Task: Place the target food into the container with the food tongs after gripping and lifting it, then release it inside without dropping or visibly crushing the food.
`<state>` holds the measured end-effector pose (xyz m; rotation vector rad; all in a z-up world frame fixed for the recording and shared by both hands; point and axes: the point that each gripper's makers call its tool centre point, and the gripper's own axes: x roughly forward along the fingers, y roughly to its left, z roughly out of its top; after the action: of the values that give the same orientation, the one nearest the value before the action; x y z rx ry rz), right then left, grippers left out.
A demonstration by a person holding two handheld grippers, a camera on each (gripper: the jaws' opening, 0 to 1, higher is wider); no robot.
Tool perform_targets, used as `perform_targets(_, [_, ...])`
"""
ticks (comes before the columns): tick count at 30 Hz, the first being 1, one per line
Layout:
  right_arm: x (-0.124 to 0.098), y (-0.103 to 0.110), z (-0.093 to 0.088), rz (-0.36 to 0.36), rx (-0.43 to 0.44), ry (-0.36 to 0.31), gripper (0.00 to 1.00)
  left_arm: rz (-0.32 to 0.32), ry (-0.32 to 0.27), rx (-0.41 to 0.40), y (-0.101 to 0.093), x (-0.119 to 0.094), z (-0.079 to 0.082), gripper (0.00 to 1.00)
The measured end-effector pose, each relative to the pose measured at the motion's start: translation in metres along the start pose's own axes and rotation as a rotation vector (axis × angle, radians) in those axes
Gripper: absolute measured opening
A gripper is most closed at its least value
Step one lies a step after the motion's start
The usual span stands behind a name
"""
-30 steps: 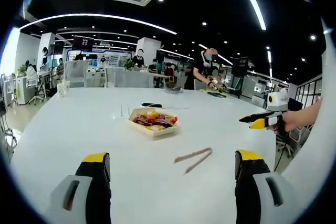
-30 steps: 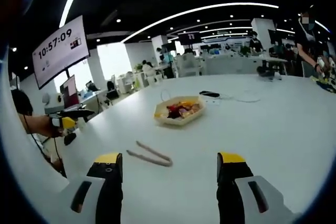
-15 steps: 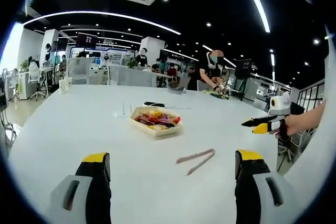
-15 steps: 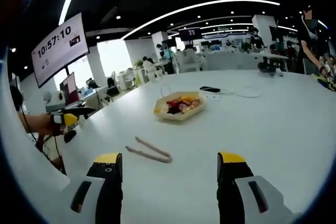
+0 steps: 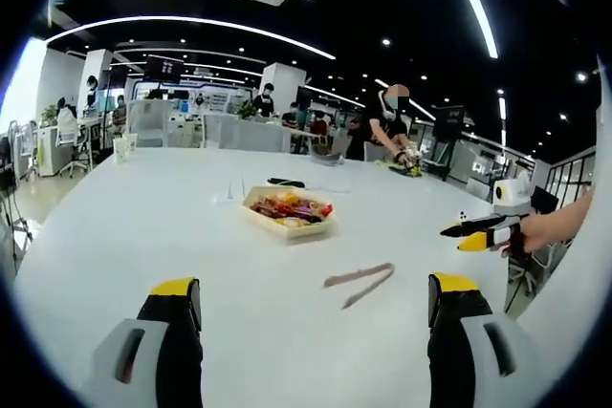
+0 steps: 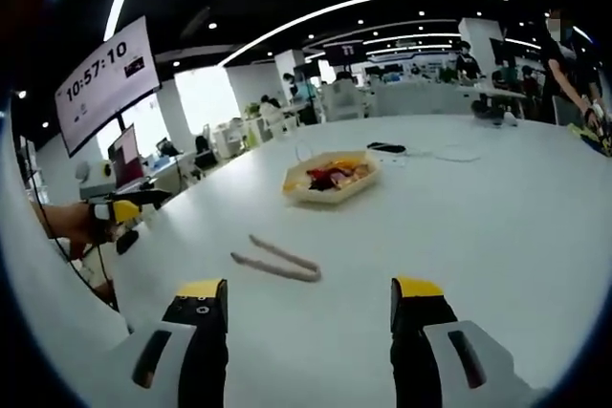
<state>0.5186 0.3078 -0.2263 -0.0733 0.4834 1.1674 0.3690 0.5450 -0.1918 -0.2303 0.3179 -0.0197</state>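
Hovering, both tools (image 5: 311,308) (image 6: 308,308) gape above tongs (image 6: 277,260).

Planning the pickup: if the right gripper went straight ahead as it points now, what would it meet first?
Probably the food tongs lying on the white table, slightly left of the right gripper centreline; the food tray sits farther on. Depth is uncertain.

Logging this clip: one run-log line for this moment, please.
phase: approach | tongs: flat on table, untouched | tray: food inside | left gripper: open, empty | right gripper: open, empty
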Motion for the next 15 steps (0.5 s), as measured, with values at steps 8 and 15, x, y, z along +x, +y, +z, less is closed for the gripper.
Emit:
perform_targets(8, [0.0008, -0.0042, -0.0018, -0.020, 0.014, 0.003, 0.72, -0.004, 0.004, 0.004, -0.0021, 0.0057, 0.0005, 0.99])
perform_targets(15, [0.0018, -0.0062, -0.0057, -0.023, 0.022, 0.017, 0.72, -0.001, 0.017, 0.002, -0.0024, 0.0065, -0.0038, 0.99])
